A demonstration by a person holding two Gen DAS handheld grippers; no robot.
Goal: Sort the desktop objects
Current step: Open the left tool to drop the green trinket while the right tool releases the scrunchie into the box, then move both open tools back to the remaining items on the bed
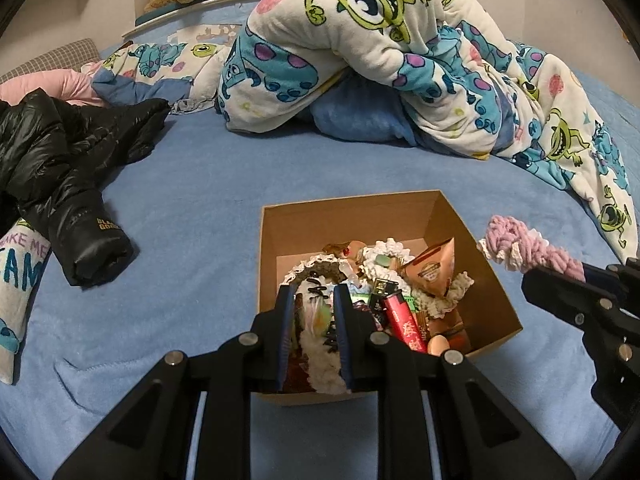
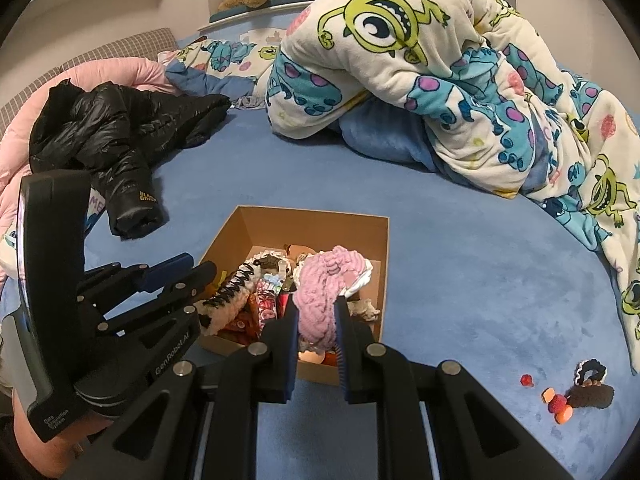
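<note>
- Two grippers seen: left gripper (image 1: 313, 300) clamped on cream crochet piece (image 1: 320, 344) over cardboard box (image 1: 492, 304), frame ctr-bottom.
- We note right gripper (image 2: 318, 312) clamped on pink crochet piece (image 2: 320, 292), above box, lower ctr.

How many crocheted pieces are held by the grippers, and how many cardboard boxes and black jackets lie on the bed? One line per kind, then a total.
Crocheted pieces held: 2, pink piece and white piece with black stitches
Cardboard box: 1
Black jacket: 1
Total: 4
</note>
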